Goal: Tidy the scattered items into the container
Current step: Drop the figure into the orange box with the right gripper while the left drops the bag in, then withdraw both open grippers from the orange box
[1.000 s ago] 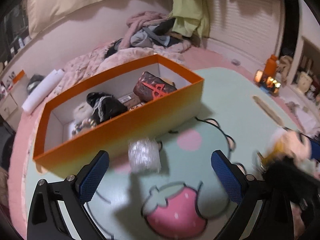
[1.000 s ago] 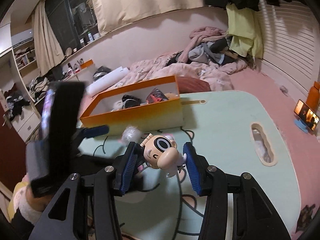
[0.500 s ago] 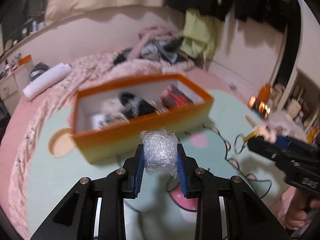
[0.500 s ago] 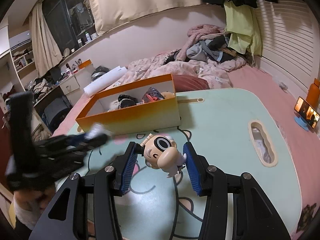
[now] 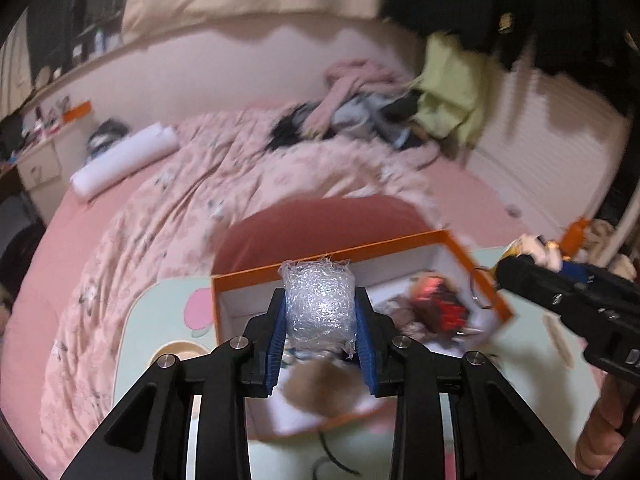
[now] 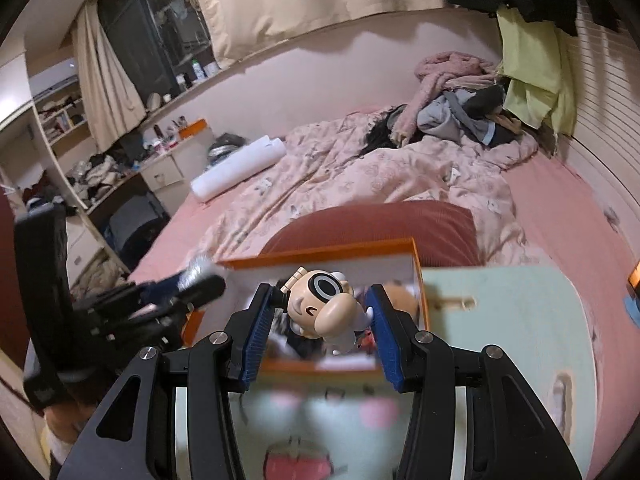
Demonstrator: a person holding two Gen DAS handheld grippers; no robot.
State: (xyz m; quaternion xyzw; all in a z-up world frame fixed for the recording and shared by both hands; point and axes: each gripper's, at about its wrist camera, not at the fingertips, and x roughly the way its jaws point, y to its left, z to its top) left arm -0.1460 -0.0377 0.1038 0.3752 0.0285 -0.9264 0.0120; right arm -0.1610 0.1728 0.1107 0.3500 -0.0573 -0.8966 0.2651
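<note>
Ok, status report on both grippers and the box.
Left gripper shut on plastic ball. Right gripper shut on toy figure. Both above orange box. Nothing blocking.

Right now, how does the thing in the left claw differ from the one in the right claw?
The wrap ball is a crinkled, shiny, see-through wad with no features; the figurine is smooth, solid plastic with a painted cartoon face. The wrap ball fills the space between the left gripper's pads; the figurine sits tilted in the right gripper. Both are gripped above the orange box.
</note>
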